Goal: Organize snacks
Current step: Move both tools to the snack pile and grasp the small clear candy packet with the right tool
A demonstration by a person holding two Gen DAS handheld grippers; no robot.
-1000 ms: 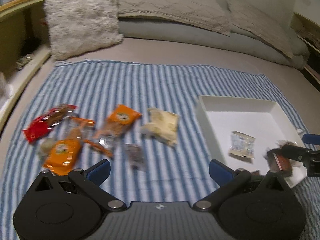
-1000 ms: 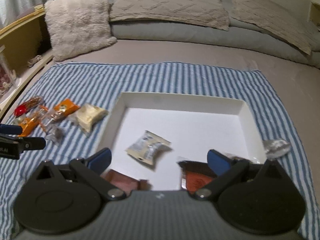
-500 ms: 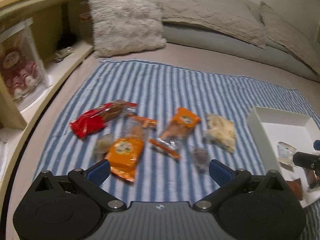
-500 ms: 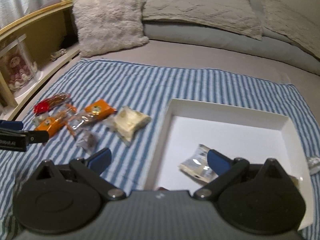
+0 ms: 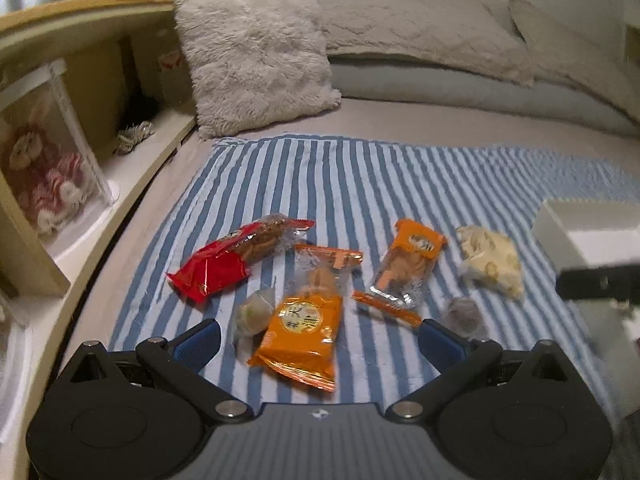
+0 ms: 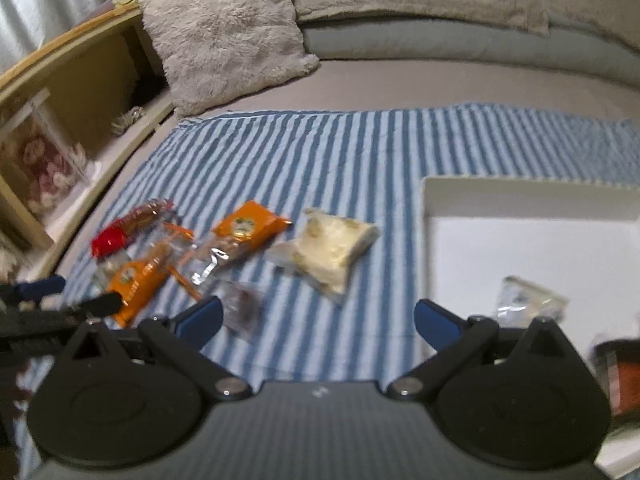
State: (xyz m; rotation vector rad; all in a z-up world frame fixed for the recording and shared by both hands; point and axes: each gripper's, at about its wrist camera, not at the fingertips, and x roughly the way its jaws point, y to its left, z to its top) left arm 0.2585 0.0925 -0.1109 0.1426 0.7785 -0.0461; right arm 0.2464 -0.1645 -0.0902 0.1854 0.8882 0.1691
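Several snack packets lie on a blue striped cloth [image 5: 360,184]: a red packet [image 5: 236,260], an orange packet [image 5: 304,328], a second orange packet [image 5: 408,268], a pale yellow packet [image 5: 492,264], a small dark one [image 5: 464,316]. My left gripper [image 5: 320,344] is open and empty, just above the orange packet. My right gripper [image 6: 318,320] is open and empty, between the pale packet [image 6: 332,244] and the white tray [image 6: 520,200]. The tray holds a clear packet [image 6: 528,300] and a dark red one [image 6: 620,368].
A fluffy white pillow [image 5: 256,52] and grey cushions [image 5: 420,28] lie behind the cloth. A wooden shelf [image 5: 80,80] with a boxed doll [image 5: 44,172] runs along the left. The left gripper's fingers [image 6: 36,288] show at the left of the right wrist view.
Both grippers have swung left, away from the tray and toward the snack pile. The left gripper has come closer to the orange packet. Both stay open.
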